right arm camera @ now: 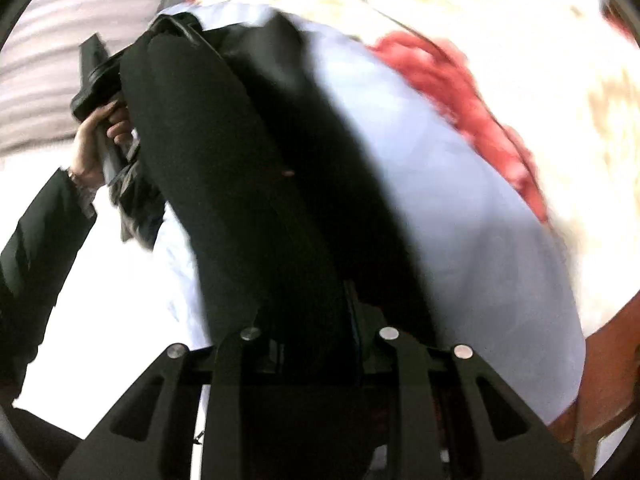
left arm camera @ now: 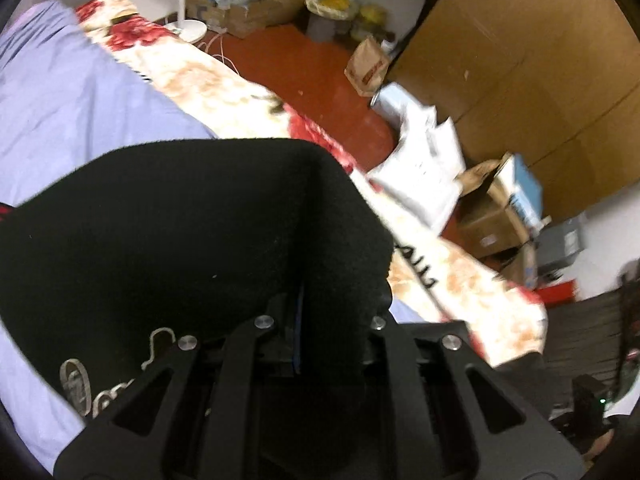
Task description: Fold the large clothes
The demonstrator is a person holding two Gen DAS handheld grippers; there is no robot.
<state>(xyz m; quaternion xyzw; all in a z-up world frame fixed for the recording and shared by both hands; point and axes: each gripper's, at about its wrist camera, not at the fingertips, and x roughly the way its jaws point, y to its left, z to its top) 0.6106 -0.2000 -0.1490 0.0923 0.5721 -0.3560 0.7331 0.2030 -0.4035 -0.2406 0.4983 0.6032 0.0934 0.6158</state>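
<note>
black fleece garment i'm handling, soft and matte, pale embroidered lettering near one edge, draped up in a rounded fold, stretched as a long dark band over the lilac bedsheet

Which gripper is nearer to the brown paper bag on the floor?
Left. The left gripper, shut on the black garment, faces the floor where the paper bag stands. The right gripper sees only garment and bed; no bag shows.

A lavender sheet covers the bed, a floral blanket along its edge. Beyond, cardboard boxes, a paper bag and white parcels litter the red floor.
</note>
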